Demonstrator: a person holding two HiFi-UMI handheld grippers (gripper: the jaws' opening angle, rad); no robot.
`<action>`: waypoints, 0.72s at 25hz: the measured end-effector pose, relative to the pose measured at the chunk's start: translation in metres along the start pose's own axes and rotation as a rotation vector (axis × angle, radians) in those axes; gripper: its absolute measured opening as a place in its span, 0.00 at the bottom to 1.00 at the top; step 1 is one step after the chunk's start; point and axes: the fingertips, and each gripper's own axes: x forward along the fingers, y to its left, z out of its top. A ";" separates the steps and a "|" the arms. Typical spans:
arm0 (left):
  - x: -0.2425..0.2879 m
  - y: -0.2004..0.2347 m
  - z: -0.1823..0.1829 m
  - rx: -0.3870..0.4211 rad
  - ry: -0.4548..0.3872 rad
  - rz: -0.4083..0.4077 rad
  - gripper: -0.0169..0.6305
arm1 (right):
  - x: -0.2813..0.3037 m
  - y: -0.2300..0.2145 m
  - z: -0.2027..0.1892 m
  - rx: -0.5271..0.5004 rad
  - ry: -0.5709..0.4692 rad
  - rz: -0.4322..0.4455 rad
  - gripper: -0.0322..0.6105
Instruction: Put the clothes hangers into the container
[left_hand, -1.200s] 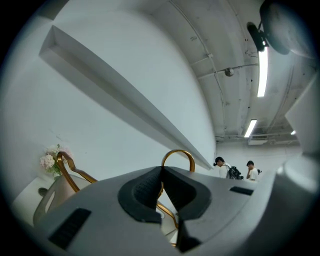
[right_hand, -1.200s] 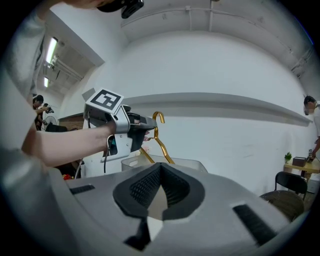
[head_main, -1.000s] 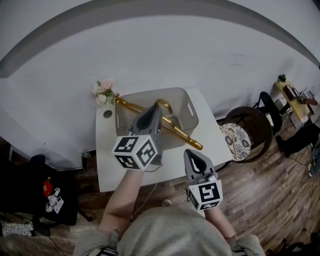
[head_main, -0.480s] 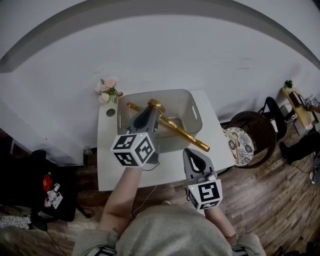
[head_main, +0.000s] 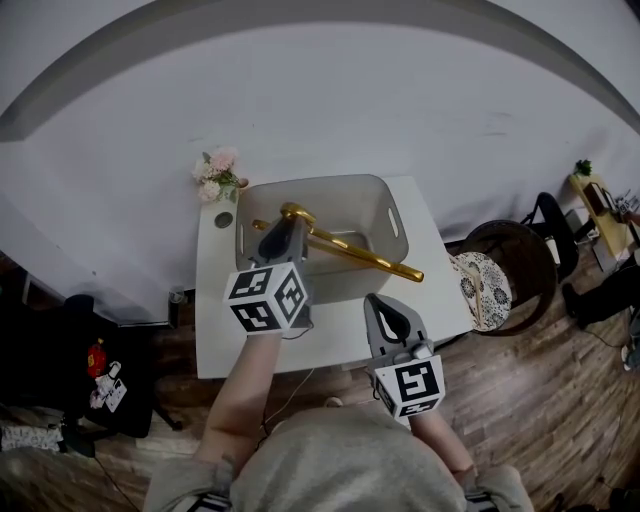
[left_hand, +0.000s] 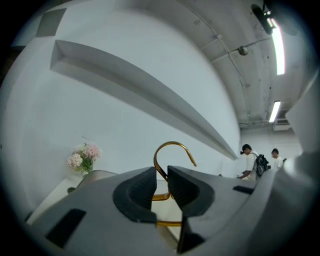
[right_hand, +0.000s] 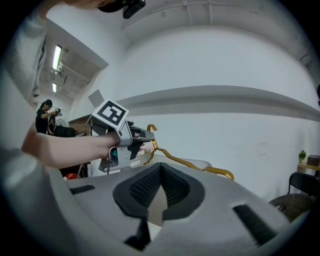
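Observation:
A gold clothes hanger lies slanted across the grey container, its right end poking over the front right rim. My left gripper hovers at the container's left side, by the hanger's hook. In the left gripper view the hook rises just past my left gripper; the jaws have just been opening, and the thin neck stands in the gap without being pressed. My right gripper is over the table's front edge, shut and empty. From the right gripper view I see the hanger and the left gripper.
The container stands on a small white table against a white wall. A bunch of pink flowers and a small round object sit at the table's back left. A round chair with a patterned cushion is to the right.
The left gripper has come down and pulled back toward the container's left side. The hanger has sunk lower into the container, and the jaws have parted from its neck.

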 end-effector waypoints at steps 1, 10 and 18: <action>0.000 0.003 -0.003 0.005 0.011 0.021 0.12 | 0.000 0.000 -0.001 0.001 0.003 0.002 0.05; -0.006 0.017 -0.023 0.058 0.085 0.094 0.14 | 0.005 -0.002 -0.005 0.009 0.008 0.006 0.05; -0.012 0.023 -0.040 0.064 0.154 0.105 0.24 | 0.010 0.002 -0.007 0.016 0.014 0.014 0.05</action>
